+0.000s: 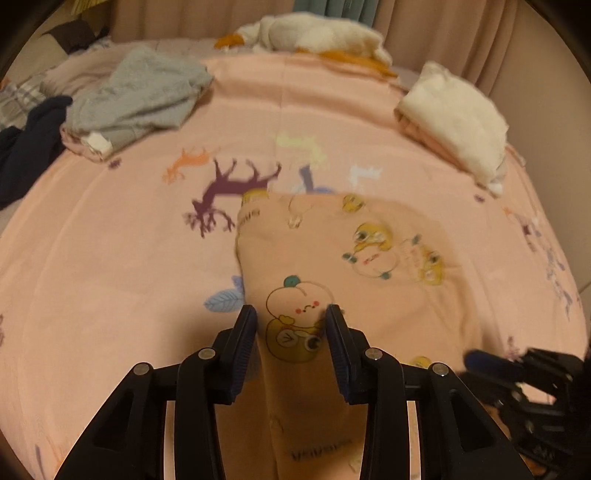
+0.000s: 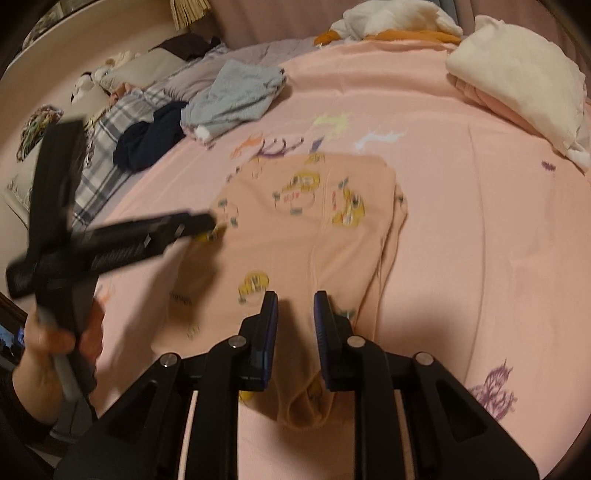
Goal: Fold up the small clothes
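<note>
While both our claws, left claw and right claw, stood open, the peach garment stretched lengthwise straight ahead, its near end between their fingers

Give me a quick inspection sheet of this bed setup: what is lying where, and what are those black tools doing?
Surface: pink bedsheet printed with deer shapes.
Job's things: peach cartoon-print garment, laid out mid-bed, near edge lifted between the tools.
Clutter: grey garment on a pile far left; dark navy cloth beside it; folded cream stack far right; white and orange plush at the head.
Grippers: left tool and right tool both have fabric between their fingers, with a gap showing; grip unclear.
Cables: nothing seen.
Surroundings: beige curtain behind; plaid bedding alongside.
</note>
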`<state>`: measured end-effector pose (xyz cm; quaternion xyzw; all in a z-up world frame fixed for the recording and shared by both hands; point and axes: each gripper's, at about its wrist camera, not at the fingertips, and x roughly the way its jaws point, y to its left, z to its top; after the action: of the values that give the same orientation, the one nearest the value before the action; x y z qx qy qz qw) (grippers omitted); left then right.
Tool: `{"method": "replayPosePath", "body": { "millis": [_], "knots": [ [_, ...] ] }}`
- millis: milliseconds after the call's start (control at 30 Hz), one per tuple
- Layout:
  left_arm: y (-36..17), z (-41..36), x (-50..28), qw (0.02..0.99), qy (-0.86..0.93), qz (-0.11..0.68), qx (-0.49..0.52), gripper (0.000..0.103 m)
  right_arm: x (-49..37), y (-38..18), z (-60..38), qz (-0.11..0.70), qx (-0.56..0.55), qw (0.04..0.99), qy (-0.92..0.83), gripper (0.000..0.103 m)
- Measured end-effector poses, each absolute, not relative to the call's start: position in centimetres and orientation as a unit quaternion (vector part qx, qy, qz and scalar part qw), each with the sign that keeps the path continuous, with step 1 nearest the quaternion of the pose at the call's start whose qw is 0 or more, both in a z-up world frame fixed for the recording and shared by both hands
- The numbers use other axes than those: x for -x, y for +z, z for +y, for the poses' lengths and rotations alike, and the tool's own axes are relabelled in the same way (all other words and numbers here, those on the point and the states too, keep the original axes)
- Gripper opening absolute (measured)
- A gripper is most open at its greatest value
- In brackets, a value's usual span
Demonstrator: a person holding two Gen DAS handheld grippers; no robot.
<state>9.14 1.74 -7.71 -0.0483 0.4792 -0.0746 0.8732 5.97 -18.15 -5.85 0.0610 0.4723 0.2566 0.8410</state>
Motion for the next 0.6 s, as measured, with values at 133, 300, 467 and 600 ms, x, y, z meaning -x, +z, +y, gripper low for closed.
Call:
{"method": "replayPosePath", "body": {
  "millis": [133, 300, 467, 600],
  "knots": [
    [-8.8, 2.0, -9.6, 0.863, -0.076, 0.496, 0.062, 0.036, -5.6, -6.7, -18.5, 0.485, -0.06, 0.837, 0.248, 0.018],
    [-7.5, 1.8, -8.0, 0.869, -0.07, 0.488, 0.05, 0.036, -4.4, -6.5, -18.5, 0.487, -0.052, 0.836, 0.248, 0.019],
    [-6.2, 1.3, -4.8, 0.878, -0.077, 0.471, 0.033, 0.037, -3.4, -5.2, -18.8, 0.461, -0.07, 0.845, 0.262, 0.025],
    [-6.9, 1.0, -2.9, 0.875, -0.082, 0.476, 0.027, 0.037, -3.3, -6.4, -18.1, 0.475, -0.065, 0.841, 0.251, 0.026]
  ]
}}
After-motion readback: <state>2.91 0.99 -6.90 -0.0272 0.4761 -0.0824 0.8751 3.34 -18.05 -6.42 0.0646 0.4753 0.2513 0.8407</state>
